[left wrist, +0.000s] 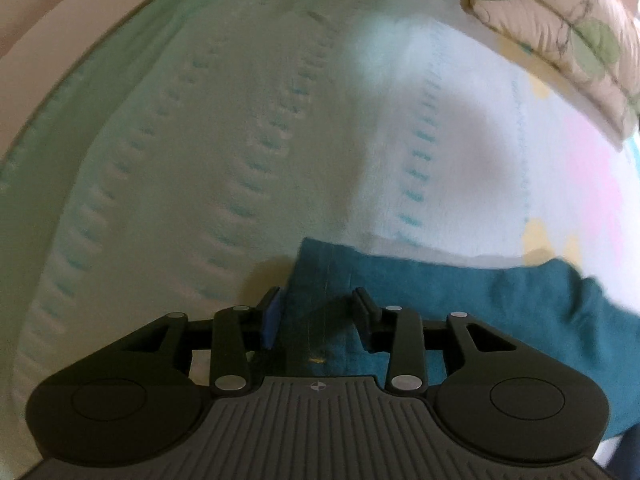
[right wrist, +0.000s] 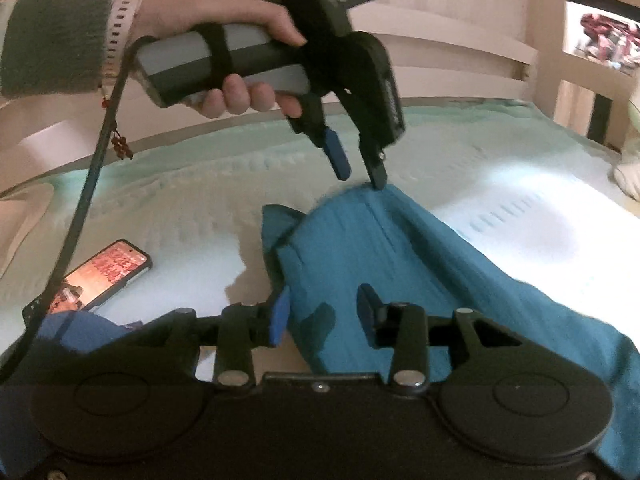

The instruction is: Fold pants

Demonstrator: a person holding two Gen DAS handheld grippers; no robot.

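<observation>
Teal knit pants [right wrist: 384,264] lie folded on my pale green quilted bed [right wrist: 192,196]. L gripper [right wrist: 362,172] jaws apart, empty, just above the fold; R gripper [right wrist: 326,312] jaws apart w/ nothing gripped, over the cloth.

Teal pants [right wrist: 384,256] are seen lying folded on the bed [right wrist: 192,208]. The left tool [right wrist: 362,178] is held above them, jaws apart; a phone [right wrist: 106,274] lies nearby.

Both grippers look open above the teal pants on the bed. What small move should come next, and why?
Probably lower the left gripper and pinch the pants at the far edge beneath it. Both it and the right gripper are open and hold nothing, and the pants lie as a long strip, seemingly needing another fold.
</observation>
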